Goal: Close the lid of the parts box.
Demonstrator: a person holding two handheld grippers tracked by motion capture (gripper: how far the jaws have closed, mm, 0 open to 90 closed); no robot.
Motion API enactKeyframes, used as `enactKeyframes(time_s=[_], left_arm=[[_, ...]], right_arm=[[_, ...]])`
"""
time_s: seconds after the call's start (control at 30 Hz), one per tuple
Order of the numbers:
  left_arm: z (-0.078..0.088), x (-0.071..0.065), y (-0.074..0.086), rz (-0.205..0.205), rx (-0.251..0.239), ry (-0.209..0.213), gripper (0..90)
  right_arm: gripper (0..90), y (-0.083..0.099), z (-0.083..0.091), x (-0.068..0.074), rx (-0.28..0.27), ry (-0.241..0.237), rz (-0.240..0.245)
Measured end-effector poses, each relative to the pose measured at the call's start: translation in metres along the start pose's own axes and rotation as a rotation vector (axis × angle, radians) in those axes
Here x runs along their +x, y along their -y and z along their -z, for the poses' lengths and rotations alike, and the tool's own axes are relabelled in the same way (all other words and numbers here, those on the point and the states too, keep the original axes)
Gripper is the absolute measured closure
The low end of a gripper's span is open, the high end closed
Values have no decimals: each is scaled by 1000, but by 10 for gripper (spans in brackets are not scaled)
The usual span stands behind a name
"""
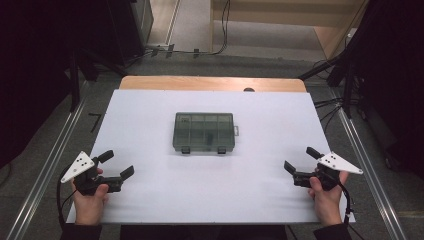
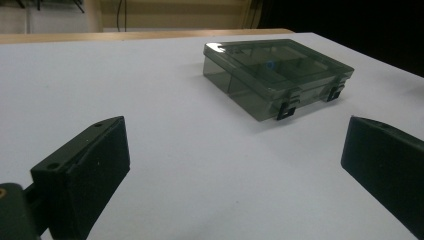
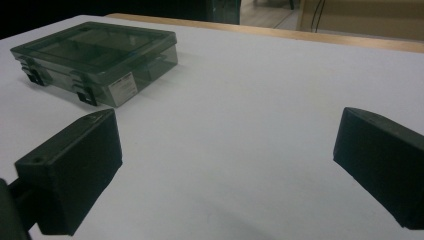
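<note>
A smoky grey, see-through compartment box (image 1: pixel 204 132) lies shut in the middle of the white table (image 1: pixel 150 110), its two black latches facing me. In the left gripper view the box (image 2: pixel 277 75) holds a small blue item under the lid. My left gripper (image 1: pixel 116 164) rests open near the front left, well clear of the box. My right gripper (image 1: pixel 301 159) stands open near the front right, also apart from it. In the right gripper view the box (image 3: pixel 95 60) shows a white label on its side. Neither gripper holds anything.
The white table has a wooden strip (image 1: pixel 212 83) along its far edge. Metal rails (image 1: pixel 47 165) run down both sides of the table, with cables and dark stands on the floor beyond.
</note>
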State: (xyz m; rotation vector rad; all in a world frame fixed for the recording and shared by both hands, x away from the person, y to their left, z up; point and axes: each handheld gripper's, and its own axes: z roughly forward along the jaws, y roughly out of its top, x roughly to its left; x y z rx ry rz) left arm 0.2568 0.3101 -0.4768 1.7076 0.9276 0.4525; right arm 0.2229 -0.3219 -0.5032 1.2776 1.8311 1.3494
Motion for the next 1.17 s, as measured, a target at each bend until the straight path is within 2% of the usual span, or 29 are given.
enactKeyframes(time_s=[0.5, 0.63, 1.17], left_arm=[[8, 11, 6, 10, -5, -24, 0], [7, 12, 8, -4, 8, -30, 0], [6, 12, 9, 3, 3, -22, 0]], right_arm=[[0, 12, 24, -24, -6, 64, -39], [0, 15, 28, -29, -11, 78, -43], [0, 18, 28, -32, -16, 72, -56]])
